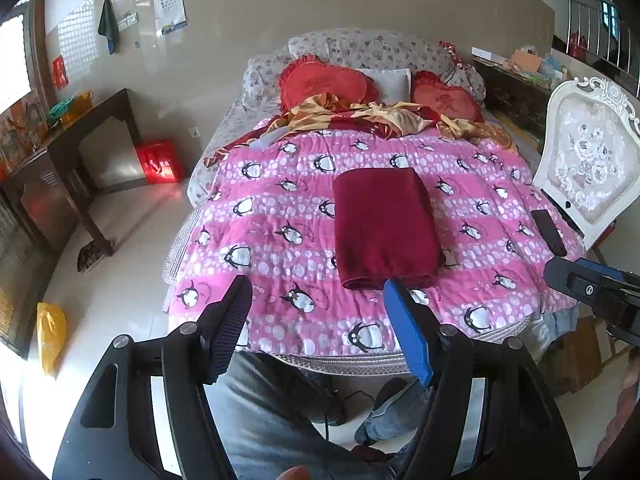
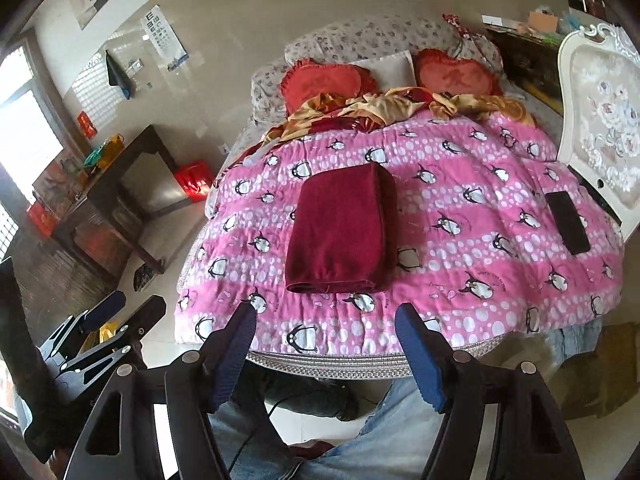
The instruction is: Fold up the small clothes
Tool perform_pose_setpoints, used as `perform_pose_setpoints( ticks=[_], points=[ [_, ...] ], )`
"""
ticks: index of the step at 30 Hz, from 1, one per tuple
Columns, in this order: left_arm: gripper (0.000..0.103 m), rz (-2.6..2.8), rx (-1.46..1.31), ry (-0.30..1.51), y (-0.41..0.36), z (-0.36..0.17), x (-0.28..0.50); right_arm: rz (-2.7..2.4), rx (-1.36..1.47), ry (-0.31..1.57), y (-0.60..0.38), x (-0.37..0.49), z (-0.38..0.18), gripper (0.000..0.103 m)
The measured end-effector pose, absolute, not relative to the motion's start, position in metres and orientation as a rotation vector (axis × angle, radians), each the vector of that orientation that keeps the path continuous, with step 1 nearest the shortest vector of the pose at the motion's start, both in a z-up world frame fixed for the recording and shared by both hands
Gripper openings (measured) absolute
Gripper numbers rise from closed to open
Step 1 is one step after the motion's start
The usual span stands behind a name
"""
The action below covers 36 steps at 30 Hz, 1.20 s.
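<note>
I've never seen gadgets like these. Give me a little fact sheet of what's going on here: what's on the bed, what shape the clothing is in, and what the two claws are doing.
Setting: a bed covered by a pink penguin quilt
Garment: dark red cloth, already folded into a neat rectangle, lying flat mid-quilt
Left gripper: open, empty, held back off the near edge of the bed
Right gripper: open, empty, also back off the near edge
Contact with the cloth: none
Other item on quilt: black phone, to the right, apart from the cloth
Head of bed: two red heart pillows, crumpled gold and red bedding
</note>
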<state>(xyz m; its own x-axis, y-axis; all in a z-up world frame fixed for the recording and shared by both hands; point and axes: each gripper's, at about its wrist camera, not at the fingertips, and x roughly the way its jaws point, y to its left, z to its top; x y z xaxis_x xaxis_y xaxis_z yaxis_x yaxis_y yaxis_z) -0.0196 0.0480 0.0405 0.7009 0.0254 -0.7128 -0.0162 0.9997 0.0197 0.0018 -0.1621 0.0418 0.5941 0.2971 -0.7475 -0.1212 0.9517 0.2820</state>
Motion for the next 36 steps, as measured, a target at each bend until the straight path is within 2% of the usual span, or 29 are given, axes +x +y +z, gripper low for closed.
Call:
perform_pose_setpoints(
  ticks=[36],
  points=[
    [0.069, 0.036, 0.034, 0.921, 0.043, 0.005, 0.038, 0.228, 0.192, 0.953, -0.167, 0.049, 0.016, 0.070]
  ],
)
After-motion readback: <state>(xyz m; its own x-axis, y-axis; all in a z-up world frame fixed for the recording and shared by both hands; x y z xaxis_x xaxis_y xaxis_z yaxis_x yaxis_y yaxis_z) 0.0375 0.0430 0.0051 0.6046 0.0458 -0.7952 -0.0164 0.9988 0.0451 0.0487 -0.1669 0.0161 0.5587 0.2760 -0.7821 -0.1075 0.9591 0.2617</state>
